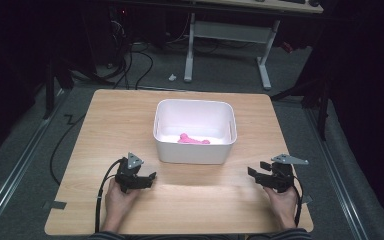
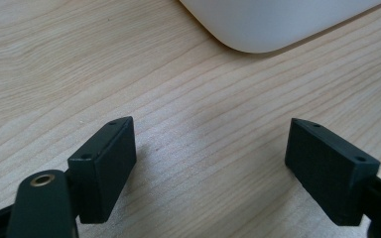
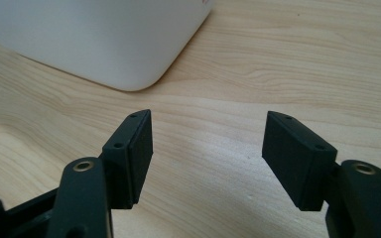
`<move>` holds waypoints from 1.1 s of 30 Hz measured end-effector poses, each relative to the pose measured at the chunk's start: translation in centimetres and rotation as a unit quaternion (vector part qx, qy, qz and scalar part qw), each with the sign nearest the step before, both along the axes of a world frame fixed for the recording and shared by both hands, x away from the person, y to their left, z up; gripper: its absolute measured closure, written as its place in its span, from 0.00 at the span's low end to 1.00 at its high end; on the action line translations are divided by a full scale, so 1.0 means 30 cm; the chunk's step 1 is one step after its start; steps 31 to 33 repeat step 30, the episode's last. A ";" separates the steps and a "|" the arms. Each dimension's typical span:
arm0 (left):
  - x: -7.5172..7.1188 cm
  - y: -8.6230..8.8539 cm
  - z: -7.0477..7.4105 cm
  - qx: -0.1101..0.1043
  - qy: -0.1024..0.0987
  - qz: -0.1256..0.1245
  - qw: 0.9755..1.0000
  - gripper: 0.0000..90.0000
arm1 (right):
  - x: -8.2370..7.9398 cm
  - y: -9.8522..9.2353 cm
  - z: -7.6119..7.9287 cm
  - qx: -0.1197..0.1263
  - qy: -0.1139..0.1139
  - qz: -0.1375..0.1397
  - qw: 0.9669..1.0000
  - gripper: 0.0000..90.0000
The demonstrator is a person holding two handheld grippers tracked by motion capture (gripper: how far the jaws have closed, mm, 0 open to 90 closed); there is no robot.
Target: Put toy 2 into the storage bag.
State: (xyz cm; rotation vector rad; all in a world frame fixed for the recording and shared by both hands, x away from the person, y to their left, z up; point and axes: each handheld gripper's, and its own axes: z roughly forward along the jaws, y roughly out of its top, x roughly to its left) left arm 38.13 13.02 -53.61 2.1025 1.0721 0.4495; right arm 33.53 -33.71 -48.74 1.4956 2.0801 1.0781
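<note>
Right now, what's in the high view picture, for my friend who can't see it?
A white tub holding a pink thing sits mid-table. Two hands rest near the front edge, left gripper and right gripper, jaws apart and holding nothing.

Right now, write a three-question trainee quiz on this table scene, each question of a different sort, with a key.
1. True or false: the pink thing lies inside the white tub.
2. Between the jaws of the right gripper is: A a pink thing, B nothing, C a cable.
3. What does the white tub stand on?
Key: 1 true; 2 B; 3 the wooden table.
</note>
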 end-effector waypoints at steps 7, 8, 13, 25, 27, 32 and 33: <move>0.000 0.000 0.000 0.000 0.000 0.000 1.000 0.22 | 0.019 0.008 -0.048 -0.011 0.006 -0.004 1.000 0.41; 0.000 0.000 0.000 0.001 0.000 -0.001 1.000 0.22 | 0.021 0.008 -0.054 -0.014 0.007 -0.006 1.000 0.41; 0.000 0.000 0.000 0.001 0.000 -0.001 1.000 0.22 | 0.039 0.015 -0.084 -0.033 0.011 -0.015 0.999 0.40; 0.000 0.000 0.000 0.000 0.000 0.001 1.000 0.23 | 0.059 0.042 -0.144 -0.086 -0.001 -0.026 0.996 0.31; 0.000 0.000 0.000 0.000 0.000 0.002 1.000 0.23 | 0.061 0.045 -0.144 -0.085 0.002 -0.016 0.996 0.27; 0.001 0.001 0.000 -0.001 -0.001 0.004 1.000 0.23 | 0.055 0.050 -0.144 -0.084 0.003 -0.024 0.996 0.27; 0.001 0.001 0.000 -0.001 -0.001 0.004 1.000 0.23 | 0.055 0.050 -0.144 -0.084 0.003 -0.024 0.996 0.27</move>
